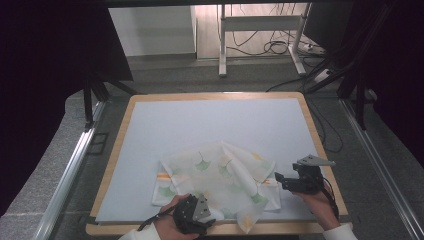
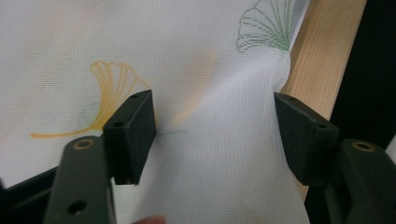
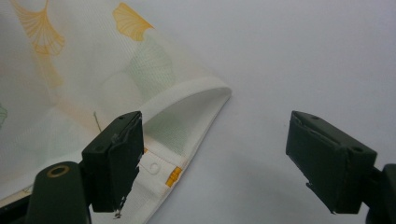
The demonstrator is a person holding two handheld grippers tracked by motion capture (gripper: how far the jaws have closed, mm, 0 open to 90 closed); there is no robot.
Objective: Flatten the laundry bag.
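White mesh cloth [image 1: 215,182] with green and orange leaf prints lies crumpled in the lower middle of the high view, on the pale blue mat [image 1: 200,125] of a wooden-edged table [image 1: 117,145]. At the bottom centre of this view the left gripper [image 1: 207,218] sits in a hand over the lower edge of the cloth, and one corner of the cloth hangs over the table's front edge. At the lower right, the right gripper [image 1: 277,178] is held just beside the right edge of the cloth, pointing toward it. In the left gripper view, the two black jaws stand spread apart and the cloth [image 2: 210,140] fills the space between them; the pads do not press on it, and a ridge of fabric rises toward the upper right, next to the wooden edge [image 2: 322,51]. In the right gripper view, the jaws are also wide apart. The folded hem of the cloth [image 3: 187,112], with an orange mark and a small snap, lies by the left jaw, while the right jaw is over the bare mat [image 3: 303,60].
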